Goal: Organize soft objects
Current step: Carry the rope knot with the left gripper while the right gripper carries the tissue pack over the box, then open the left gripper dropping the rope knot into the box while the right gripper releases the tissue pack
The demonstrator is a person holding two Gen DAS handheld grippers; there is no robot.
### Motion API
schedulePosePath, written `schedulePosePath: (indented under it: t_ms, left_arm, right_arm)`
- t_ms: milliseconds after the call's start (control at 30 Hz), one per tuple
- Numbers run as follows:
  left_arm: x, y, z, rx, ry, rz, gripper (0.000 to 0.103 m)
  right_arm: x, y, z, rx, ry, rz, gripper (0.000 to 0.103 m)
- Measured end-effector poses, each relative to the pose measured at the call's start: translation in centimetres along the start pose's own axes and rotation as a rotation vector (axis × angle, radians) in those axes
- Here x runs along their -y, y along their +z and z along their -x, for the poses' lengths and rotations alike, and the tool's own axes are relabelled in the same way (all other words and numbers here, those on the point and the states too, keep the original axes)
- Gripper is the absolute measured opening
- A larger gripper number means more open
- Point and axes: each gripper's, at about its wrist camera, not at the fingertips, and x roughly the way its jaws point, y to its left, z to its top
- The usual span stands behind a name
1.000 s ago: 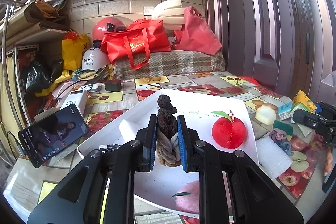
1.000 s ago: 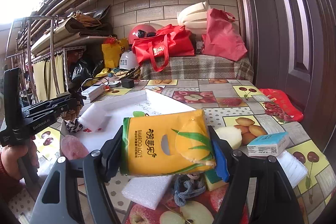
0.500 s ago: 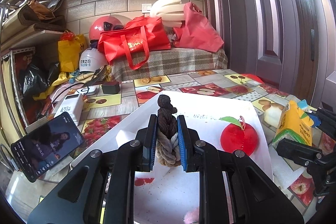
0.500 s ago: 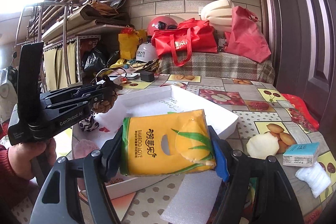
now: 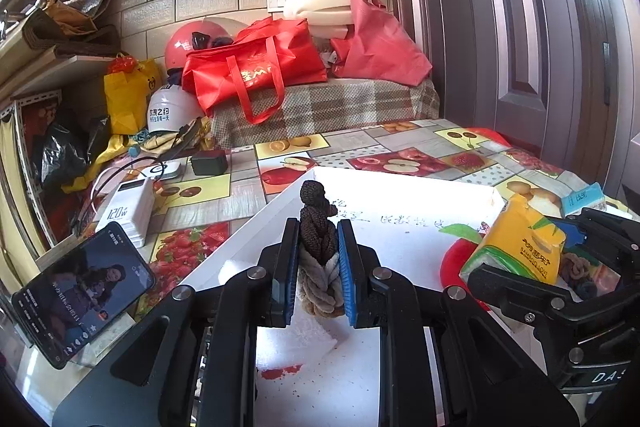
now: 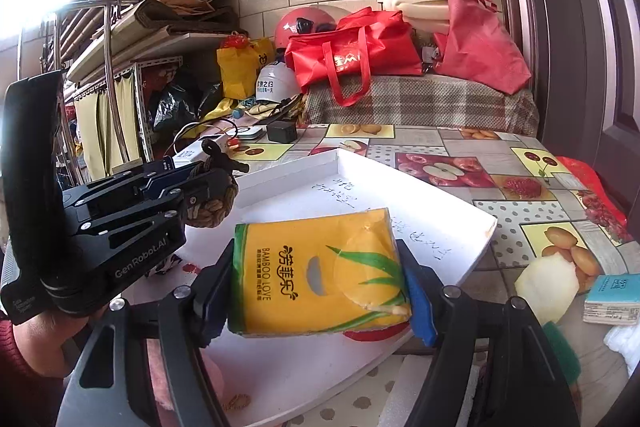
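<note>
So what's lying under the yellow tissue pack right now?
Under the tissue pack is the white tray, with handwriting beside it and a red edge poking out below; the pack hides the rest of that red thing.

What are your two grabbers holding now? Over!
Left gripper shut on rope toy. Right gripper shut on tissue pack. Both over white tray. Nothing blocking.
</note>
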Motion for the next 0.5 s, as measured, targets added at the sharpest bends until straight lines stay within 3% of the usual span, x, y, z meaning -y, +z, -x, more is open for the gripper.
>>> schedulePosePath:
  t_ms: [500]
  left_arm:
    - [0.0, 0.3, -1.4, -0.049, -0.004, -0.004, 0.018]
  right_arm:
    - [0.1, 0.4, -1.7, -0.039, -0.038, -0.01, 0.073]
